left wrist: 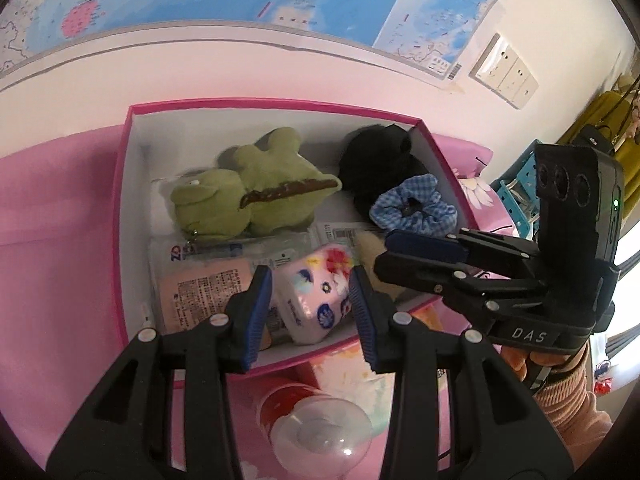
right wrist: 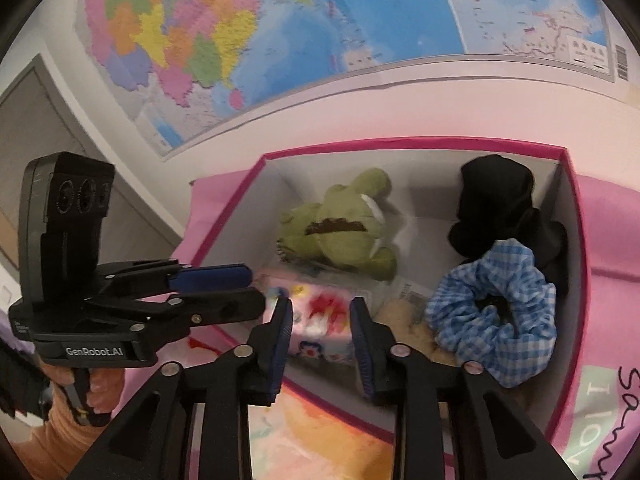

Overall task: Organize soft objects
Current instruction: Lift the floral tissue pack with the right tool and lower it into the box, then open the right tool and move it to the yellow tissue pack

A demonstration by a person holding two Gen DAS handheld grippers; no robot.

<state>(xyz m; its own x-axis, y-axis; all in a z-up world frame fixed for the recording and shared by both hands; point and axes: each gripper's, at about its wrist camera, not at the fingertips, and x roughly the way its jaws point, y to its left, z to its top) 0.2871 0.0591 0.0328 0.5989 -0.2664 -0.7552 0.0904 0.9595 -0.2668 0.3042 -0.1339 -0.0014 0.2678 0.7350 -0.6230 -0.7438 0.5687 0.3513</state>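
A pink-rimmed open box (left wrist: 120,184) (right wrist: 576,240) holds a green plush crocodile (left wrist: 256,192) (right wrist: 340,228), a black soft item (left wrist: 376,160) (right wrist: 496,196), a blue gingham scrunchie (left wrist: 416,208) (right wrist: 496,312), a floral pink tissue pack (left wrist: 316,292) (right wrist: 320,320) and flat plastic packets (left wrist: 200,280). My left gripper (left wrist: 312,312) is open just above the tissue pack, its jaws either side, not touching. My right gripper (right wrist: 322,332) is open and empty over the box's near rim; it shows in the left wrist view (left wrist: 420,256) at the right.
The box rests on a pink bedspread (left wrist: 52,240). A bottle with a clear domed cap (left wrist: 320,428) lies in front of the box. A wall map (right wrist: 280,40) hangs behind. A teal crate (left wrist: 520,196) and yellow bag (left wrist: 600,120) stand at the right.
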